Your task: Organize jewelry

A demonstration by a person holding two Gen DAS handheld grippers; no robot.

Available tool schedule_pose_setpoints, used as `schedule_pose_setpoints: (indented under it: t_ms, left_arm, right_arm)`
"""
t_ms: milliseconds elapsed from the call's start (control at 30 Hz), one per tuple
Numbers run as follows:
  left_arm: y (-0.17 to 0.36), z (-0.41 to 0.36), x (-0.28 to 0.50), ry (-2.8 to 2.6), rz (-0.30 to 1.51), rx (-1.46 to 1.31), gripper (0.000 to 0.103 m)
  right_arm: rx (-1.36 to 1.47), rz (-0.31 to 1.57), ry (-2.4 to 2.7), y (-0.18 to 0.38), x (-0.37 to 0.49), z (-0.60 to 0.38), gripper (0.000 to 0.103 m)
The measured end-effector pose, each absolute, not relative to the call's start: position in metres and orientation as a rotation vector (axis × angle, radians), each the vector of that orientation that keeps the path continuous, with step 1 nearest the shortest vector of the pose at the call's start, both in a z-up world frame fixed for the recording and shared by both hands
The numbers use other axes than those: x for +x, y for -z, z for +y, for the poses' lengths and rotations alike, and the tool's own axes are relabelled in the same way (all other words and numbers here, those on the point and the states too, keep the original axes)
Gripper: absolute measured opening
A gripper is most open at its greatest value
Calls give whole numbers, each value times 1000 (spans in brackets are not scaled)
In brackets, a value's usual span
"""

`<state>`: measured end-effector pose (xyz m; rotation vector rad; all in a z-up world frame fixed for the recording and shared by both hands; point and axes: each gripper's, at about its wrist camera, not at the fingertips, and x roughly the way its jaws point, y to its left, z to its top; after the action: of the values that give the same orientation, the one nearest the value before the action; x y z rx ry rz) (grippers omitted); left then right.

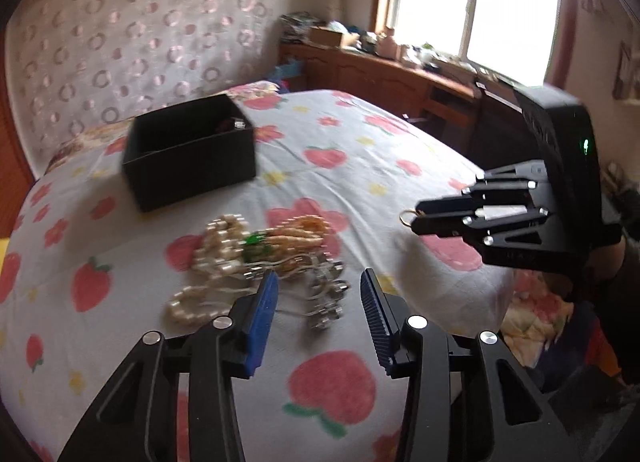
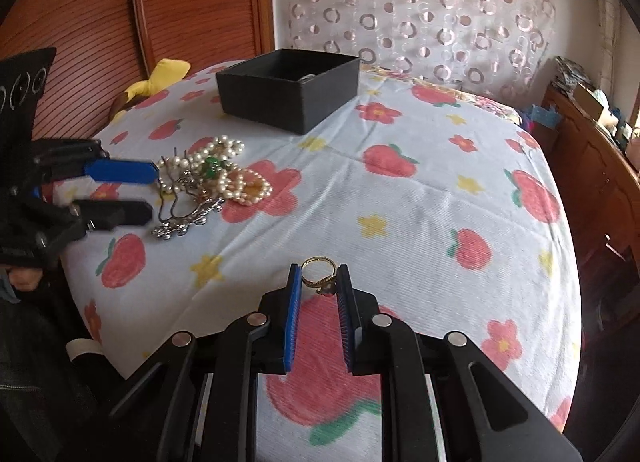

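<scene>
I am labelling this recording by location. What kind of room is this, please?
Most likely a bedroom in a home. The jewelry lies on a bed with a flower-print sheet, a wooden headboard stands behind it, and a cluttered wooden cabinet runs under a bright window.

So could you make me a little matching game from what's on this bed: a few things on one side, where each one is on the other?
Things:
1. gold ring
2. black box
3. pearl strands
4. silver hairpin

Places:
A. standing open on the bedspread, beyond the jewelry pile
B. pinched in the right hand-held gripper
C. piled around a green piece
D. at the pile's near edge, beside the left hand-held gripper

Pairs: 1-B, 2-A, 3-C, 4-D
</scene>
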<state>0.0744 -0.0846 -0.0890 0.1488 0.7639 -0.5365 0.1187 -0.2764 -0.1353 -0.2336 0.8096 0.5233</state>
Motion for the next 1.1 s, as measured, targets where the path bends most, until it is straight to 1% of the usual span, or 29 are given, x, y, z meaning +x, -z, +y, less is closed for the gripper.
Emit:
schedule_pose_setpoints:
  t_ms: [300, 433, 500, 567, 667, 933, 1000, 1067, 1100]
  left_arm:
    - [104, -114, 84, 489, 803, 271, 40]
    - [106, -113, 84, 458, 795, 300, 32]
    - [108, -114, 83, 465, 802, 308, 19]
    - [107, -114, 80, 461, 784, 325, 15]
    - [104, -117, 73, 456, 756, 363, 13]
    - [75, -97, 63, 472, 703, 285, 10]
    - [67, -90, 60, 470, 683, 259, 6]
    - [60, -85, 58, 470, 671, 235, 5]
    - [56, -81, 59, 473, 667, 221, 2]
  right_arm:
    - [-210, 800, -521, 136, 120, -280, 20]
    - [-209, 795, -526, 135, 119, -278, 20]
    - [-213, 793, -529, 134, 118, -276, 20]
    - [-218, 792, -527, 134, 118, -275, 20]
    - [-215, 794, -528, 135, 118, -275, 20]
    - [-220, 785, -533, 132, 118, -270, 20]
    - [-219, 782, -535, 131, 118, -268, 20]
    - [-219, 778, -539, 129, 118, -267, 20]
    - [-221, 777, -540, 129, 119, -265, 20]
